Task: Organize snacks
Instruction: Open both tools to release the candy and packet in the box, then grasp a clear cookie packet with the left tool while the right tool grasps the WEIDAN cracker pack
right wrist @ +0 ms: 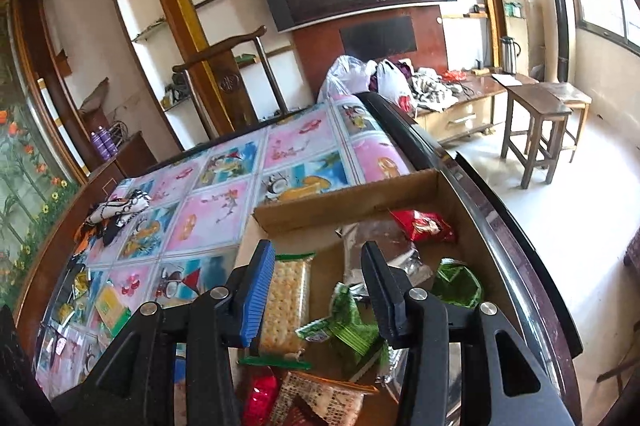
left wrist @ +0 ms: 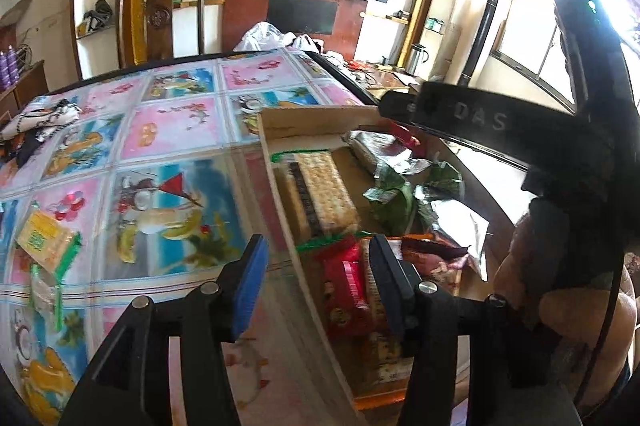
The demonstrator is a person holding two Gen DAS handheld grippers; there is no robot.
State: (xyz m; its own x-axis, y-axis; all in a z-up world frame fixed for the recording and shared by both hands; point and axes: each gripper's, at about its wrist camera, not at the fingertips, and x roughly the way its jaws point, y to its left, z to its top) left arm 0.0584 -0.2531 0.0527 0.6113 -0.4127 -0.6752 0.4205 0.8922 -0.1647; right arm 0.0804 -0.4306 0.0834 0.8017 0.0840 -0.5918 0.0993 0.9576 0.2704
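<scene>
A shallow cardboard box (left wrist: 280,122) (right wrist: 344,200) sits at the table's right edge and holds several snack packs: a cracker pack (left wrist: 326,190) (right wrist: 286,302), green packets (left wrist: 394,200) (right wrist: 352,326), a red packet (right wrist: 424,226) and a red pack at the near end (left wrist: 346,286). My left gripper (left wrist: 316,266) is open and empty over the box's near left wall. My right gripper (right wrist: 318,278) is open and empty above the box. The right gripper's body (left wrist: 480,118) shows in the left wrist view. A yellow snack pack (left wrist: 44,238) (right wrist: 110,306) lies on the tablecloth at left.
The table carries a colourful patterned cloth (left wrist: 172,130) (right wrist: 224,194). A dark patterned cloth bundle (left wrist: 40,122) (right wrist: 120,210) lies at its far left. More small packets (right wrist: 76,290) lie near the left edge. A chair (right wrist: 228,74), plastic bags (right wrist: 360,74) and a stool (right wrist: 536,130) stand beyond.
</scene>
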